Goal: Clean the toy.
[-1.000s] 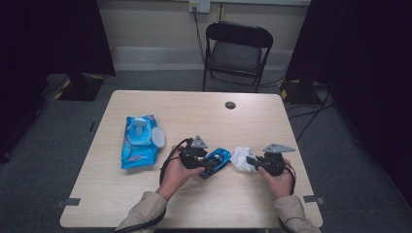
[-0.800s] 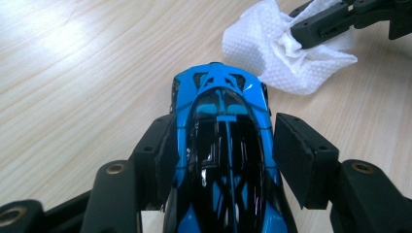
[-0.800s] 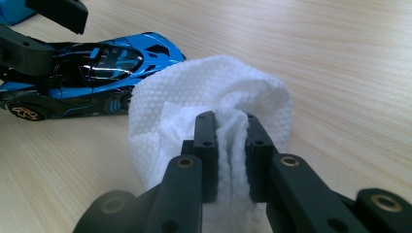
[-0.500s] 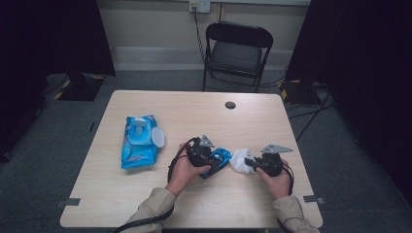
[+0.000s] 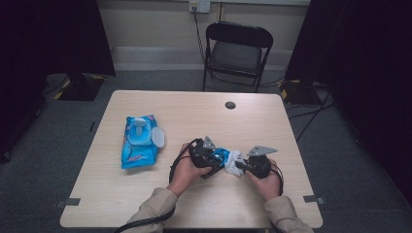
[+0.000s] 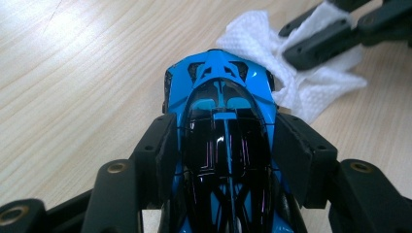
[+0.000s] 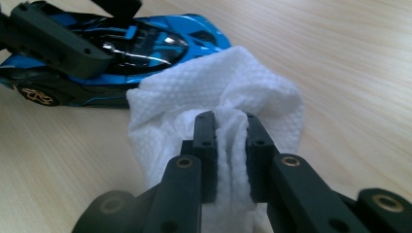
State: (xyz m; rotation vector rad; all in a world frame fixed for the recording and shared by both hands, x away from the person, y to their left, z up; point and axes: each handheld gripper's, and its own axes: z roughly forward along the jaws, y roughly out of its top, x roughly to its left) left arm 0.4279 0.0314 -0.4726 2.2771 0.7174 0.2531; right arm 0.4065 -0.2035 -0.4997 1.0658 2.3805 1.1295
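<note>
Around you, the table (image 5: 145,204) carries a blue pack of wipes (image 5: 138,141) with its white lid flipped open, well apart from your hands at the left, and a small dark disc (image 5: 230,105) near the far edge; a black folding chair (image 5: 237,53) stands beyond the table. Nothing lies between your two grippers but the things they hold. Your left gripper (image 5: 210,158) has its jaws clamped on the sides of a toy car (image 6: 226,131), glossy blue with a black roof, low over the table's near middle. Your right gripper (image 7: 228,145) has its jaws pinched shut on a bunched white wipe (image 7: 218,92), whose loose fold presses against the car's nose. The right gripper view shows the car's side and a gold wheel (image 7: 35,95); the left gripper view shows its roof from above, with the wipe's dimpled weave just past it
</note>
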